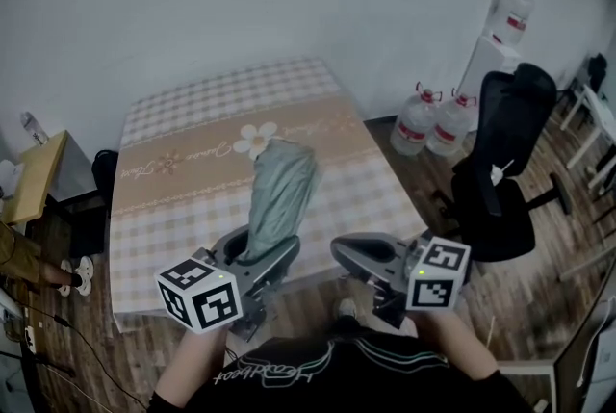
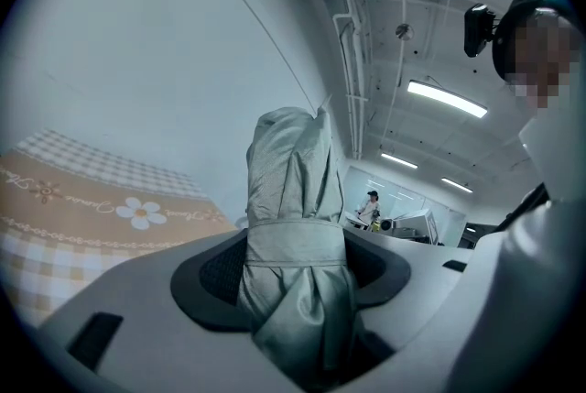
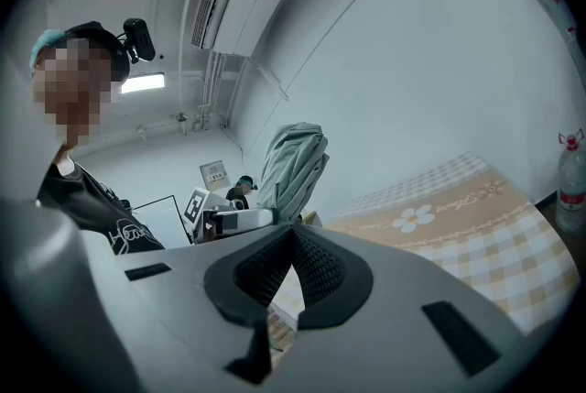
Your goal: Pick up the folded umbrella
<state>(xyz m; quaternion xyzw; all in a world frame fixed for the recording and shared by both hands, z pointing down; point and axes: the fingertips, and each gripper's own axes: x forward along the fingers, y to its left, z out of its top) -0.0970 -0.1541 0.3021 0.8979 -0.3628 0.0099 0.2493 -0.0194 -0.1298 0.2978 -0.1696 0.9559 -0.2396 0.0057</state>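
Observation:
The folded umbrella [image 1: 279,194] is a grey-green bundle with a strap round its middle. It stands nearly upright above the near part of the table, clear of the cloth. My left gripper [image 1: 258,252] is shut on its lower part. In the left gripper view both pads press the umbrella [image 2: 293,226] just below the strap, inside the left gripper [image 2: 293,277]. My right gripper [image 1: 351,252] hovers to the right of it, past the table's near edge, shut with nothing held. In the right gripper view the right gripper [image 3: 293,240] has its pads meeting at the tips, and the umbrella [image 3: 295,162] shows beyond.
The table [image 1: 192,113] wears a checked cloth with a beige band and a daisy print [image 1: 255,140]. A black office chair [image 1: 505,170] stands at the right, with water bottles [image 1: 433,122] and a dispenser [image 1: 500,45] behind. A small wooden table [image 1: 38,175] stands at the left.

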